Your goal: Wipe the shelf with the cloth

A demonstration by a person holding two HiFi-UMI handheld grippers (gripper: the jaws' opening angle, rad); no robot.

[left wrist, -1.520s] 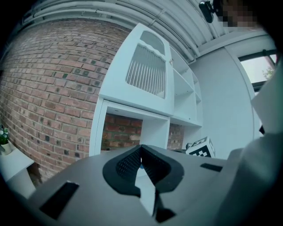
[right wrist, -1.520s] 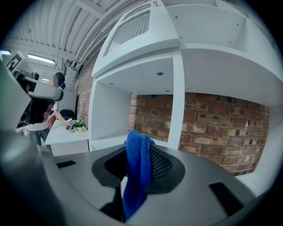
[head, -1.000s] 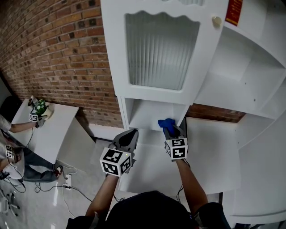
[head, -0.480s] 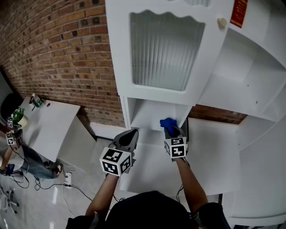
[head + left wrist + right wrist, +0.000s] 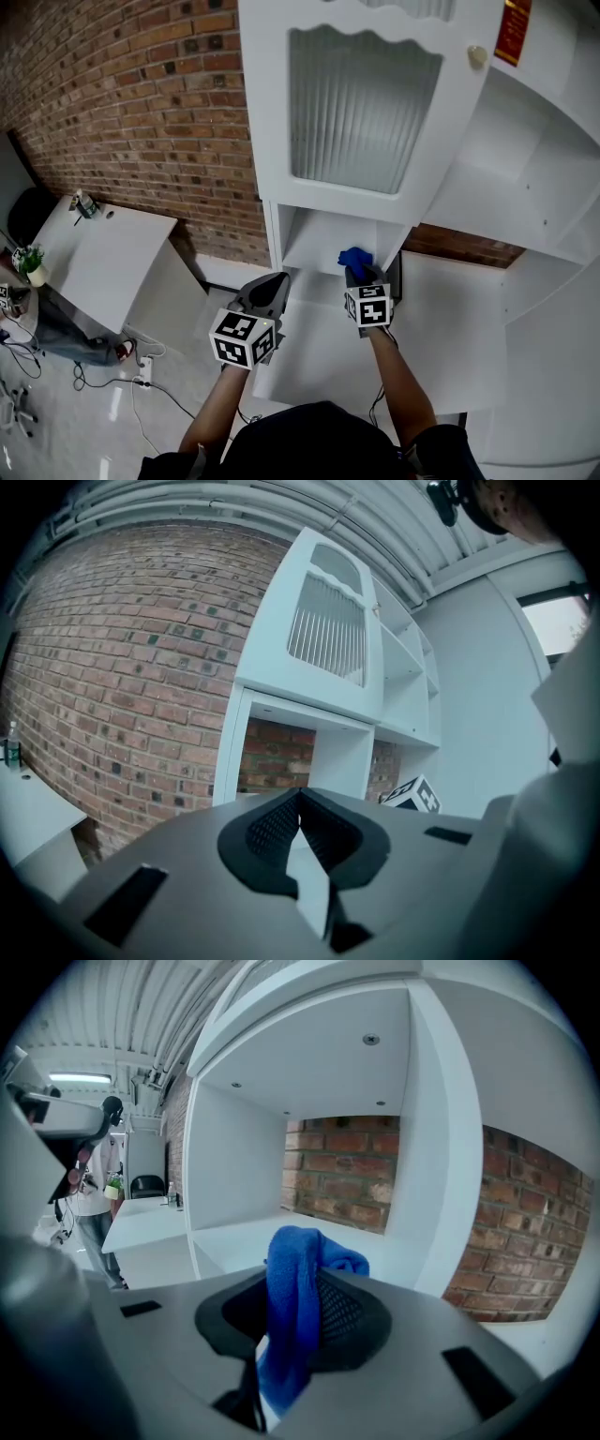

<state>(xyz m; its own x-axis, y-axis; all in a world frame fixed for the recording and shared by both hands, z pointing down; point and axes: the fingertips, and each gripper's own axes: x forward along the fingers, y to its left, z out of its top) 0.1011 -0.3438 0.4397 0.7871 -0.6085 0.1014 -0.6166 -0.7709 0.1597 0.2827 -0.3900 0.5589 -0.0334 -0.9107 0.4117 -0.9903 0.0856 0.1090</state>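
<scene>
- The cloth [image 5: 295, 1288] is bright blue and fleecy, bunched into a thick fold that rises above the fingers and droops over to the right
- The right gripper [image 5: 300, 1283] has its fingers clamped on that fold, and a strip of the cloth hangs down between them
- In the head view the cloth [image 5: 353, 260] is at the mouth of the open shelf [image 5: 319, 246], close to its right side wall; whether it touches the board cannot be told
- The left gripper [image 5: 300, 797] has its fingers pressed together with nothing in them; it is held in front of the shelf's left part [image 5: 272, 281], apart from the right gripper [image 5: 361, 274]
- The shelf is a plain white board in a white cabinet, directly under a door [image 5: 361, 103] with ribbed glass and a pale knob [image 5: 478, 56]
- The compartment has no back panel, so red brick shows through it [image 5: 342, 1180]
- A brick wall [image 5: 141, 103] runs behind the cabinet
- To the left stands a white tabletop [image 5: 103, 262] carrying a small plant [image 5: 31, 262], with cables on the grey floor [image 5: 94, 384] below
</scene>
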